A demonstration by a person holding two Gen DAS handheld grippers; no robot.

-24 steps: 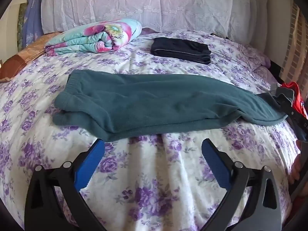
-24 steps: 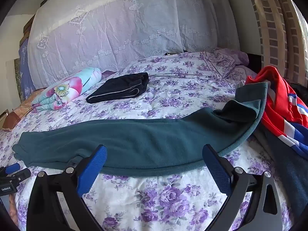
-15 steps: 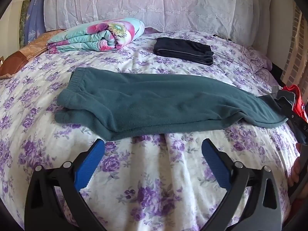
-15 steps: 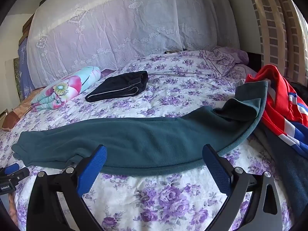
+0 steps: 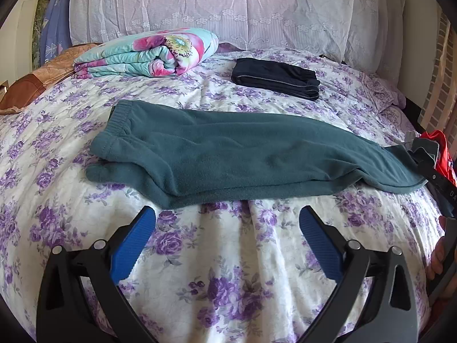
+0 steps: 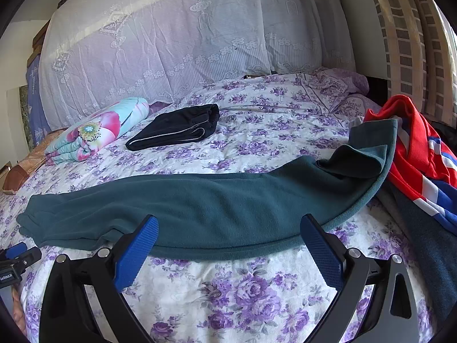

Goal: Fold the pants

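Lying lengthwise on the quilted floral bedspread (image 5: 228, 257), fleecy teal pants (image 5: 242, 157).

A bed (image 5: 228, 257) with a purple-flowered white cover fills both views. A folded floral quilt (image 5: 148, 53) lies at upper left, folded black trousers (image 5: 275, 78) right of it. White lace cloth (image 6: 185, 43) hangs behind. A red, white and blue garment (image 6: 420, 154) lies at the right edge.
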